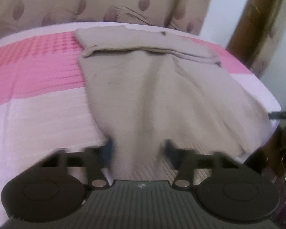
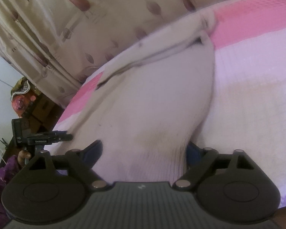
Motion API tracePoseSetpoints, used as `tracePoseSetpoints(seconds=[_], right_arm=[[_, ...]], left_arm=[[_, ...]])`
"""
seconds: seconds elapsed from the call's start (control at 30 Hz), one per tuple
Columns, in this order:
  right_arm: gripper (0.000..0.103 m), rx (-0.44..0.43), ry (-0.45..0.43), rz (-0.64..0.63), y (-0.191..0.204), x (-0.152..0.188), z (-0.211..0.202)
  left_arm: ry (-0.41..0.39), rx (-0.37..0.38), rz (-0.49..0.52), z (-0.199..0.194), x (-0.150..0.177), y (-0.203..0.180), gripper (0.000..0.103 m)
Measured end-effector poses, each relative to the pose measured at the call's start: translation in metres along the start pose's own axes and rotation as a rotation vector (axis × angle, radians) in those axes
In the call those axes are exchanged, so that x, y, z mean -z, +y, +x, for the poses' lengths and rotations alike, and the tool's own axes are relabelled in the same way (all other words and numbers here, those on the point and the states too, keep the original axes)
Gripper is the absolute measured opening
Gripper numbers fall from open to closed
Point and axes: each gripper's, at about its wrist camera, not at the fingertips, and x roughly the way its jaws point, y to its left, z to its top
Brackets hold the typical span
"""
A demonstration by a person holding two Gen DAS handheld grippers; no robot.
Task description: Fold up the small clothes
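With the beige knitted garment [image 1: 152, 87] lying on the pink-and-white bed cover [image 1: 34, 87], both the left hand-held gripper [image 1: 137, 147] and right hand-held gripper [image 2: 145, 148] clasp its near hem, ready, seemingly, to carry it toward the far fold.

The right gripper [image 2: 144, 150] sits at six o'clock, its two fingers [image 2: 94, 148] on either side of the near end of a beige garment [image 2: 152, 99], which bunches between them. The garment runs toward twelve o'clock over a pink and white bedcover [image 2: 257, 61], with a folded band across its far end. At nine o'clock the left gripper [image 2: 47, 135] reaches the bed's edge, and a patterned curtain [image 2: 57, 28] hangs at eleven.
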Motion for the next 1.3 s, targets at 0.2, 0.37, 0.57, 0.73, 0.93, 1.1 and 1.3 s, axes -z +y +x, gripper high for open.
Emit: tracePoseSetpoints(seconds=[0.2,0.37,0.57,0.73,0.93,1.1,1.3], right_arm=[[0.015,-0.006,0.012,0.083,-0.009,0.007,0.006],[0.015,-0.019,0.007,0.100,-0.016,0.007,0.003],[0.023,-0.057,0.030,0.134,-0.020,0.005,0.006],[0.017,-0.060,0.007,0.097,-0.010,0.007,0.018],[0.015,-0.203,-0.077,0.202,-0.009,0.009,0.010],[0.015,-0.324,-0.169,0.247,0.000,-0.012,0.001],[0.015,-0.406,-0.281,0.260,0.007,-0.041,-0.005]], left_arm=[[-0.018,0.092,-0.120,-0.002,0.007,0.010,0.016],[-0.023,0.132,-0.160,-0.004,0.011,0.019,0.033],[-0.004,0.218,-0.114,0.000,0.007,0.008,0.075],[-0.013,0.171,-0.195,0.009,0.010,0.012,0.012],[-0.113,0.179,-0.284,-0.014,0.010,0.004,0.012],[-0.220,0.199,-0.287,-0.032,-0.013,-0.013,0.012],[-0.340,0.218,-0.320,-0.040,-0.045,-0.020,0.012]])
